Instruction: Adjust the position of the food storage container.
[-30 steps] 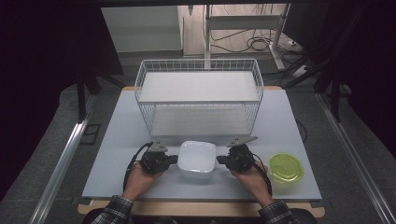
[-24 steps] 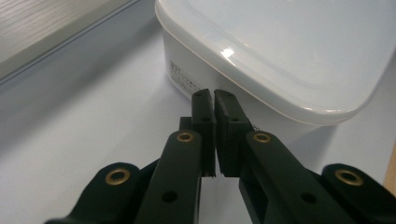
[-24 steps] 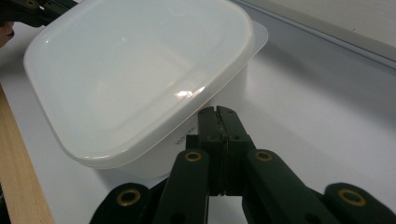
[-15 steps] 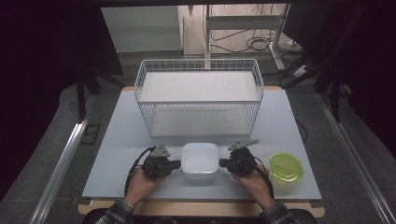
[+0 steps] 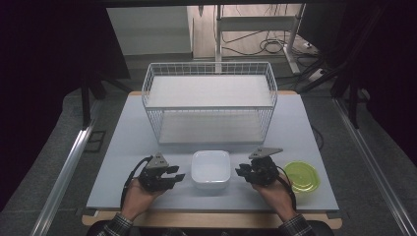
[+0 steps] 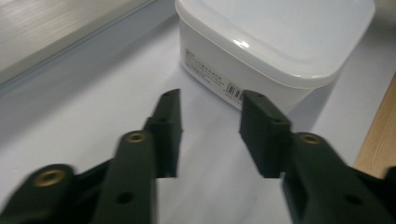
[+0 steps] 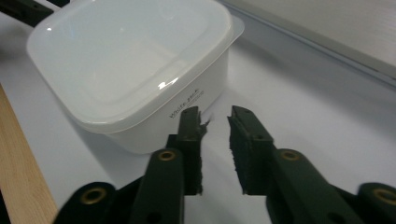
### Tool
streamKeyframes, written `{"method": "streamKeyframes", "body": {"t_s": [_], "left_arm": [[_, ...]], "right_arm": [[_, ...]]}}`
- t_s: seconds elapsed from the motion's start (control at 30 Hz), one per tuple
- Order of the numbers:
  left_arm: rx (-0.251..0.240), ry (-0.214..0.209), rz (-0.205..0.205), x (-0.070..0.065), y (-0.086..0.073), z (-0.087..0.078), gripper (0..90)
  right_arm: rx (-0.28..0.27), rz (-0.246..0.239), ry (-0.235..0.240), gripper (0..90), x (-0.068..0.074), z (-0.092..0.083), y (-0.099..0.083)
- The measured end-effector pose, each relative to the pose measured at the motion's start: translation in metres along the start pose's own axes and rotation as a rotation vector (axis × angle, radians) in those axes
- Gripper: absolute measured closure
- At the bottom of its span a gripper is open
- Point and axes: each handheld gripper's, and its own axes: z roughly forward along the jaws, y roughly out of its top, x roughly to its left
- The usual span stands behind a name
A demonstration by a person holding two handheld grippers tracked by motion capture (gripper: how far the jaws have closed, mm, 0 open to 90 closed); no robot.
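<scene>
A white square container with its lid on sits on the pale table near the front edge. My left gripper is a short way to its left, and its jaws have just been opening with nothing between them. In the left gripper view the open left gripper points at the labelled side of the container, apart from it. My right gripper is just right of the container. Its jaws have also just been opening, by a narrow gap. In the right gripper view nothing lies in the right gripper, whose left fingertip is close to the container.
A white wire basket stands behind the container across the middle of the table. A yellow-green round lid or dish lies at the front right, beside my right hand. A wooden strip edges the table front.
Both grippers were shut at the container's sides and now stand open. The left one has drawn back to the left, away from it. The container has stayed in place.
</scene>
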Motion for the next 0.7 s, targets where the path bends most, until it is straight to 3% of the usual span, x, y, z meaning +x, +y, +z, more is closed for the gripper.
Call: {"method": "streamKeyframes", "body": {"t_s": [0.17,0.33,0.5,0.6,0.7], "left_arm": [[-0.023,0.017,0.018,-0.002,-0.004,-0.002,33.2],[0.000,0.018,0.041,-0.003,-0.009,-0.002,19.2],[0.002,0.003,0.050,-0.003,-0.012,-0.005,17.3],[-0.020,-0.025,0.039,-0.002,-0.012,-0.007,15.0],[-0.034,-0.015,0.046,-0.001,-0.012,-0.006,11.8]], "right_arm": [[-0.035,-0.037,-0.004,56.7,0.004,-0.010,-0.001],[-0.075,-0.045,0.001,40.0,0.005,-0.015,-0.002],[-0.103,-0.014,0.030,26.3,0.004,-0.015,-0.004],[-0.112,-0.022,0.032,21.8,0.005,-0.015,-0.004],[-0.114,-0.036,0.027,17.7,0.006,-0.014,-0.004]]}}
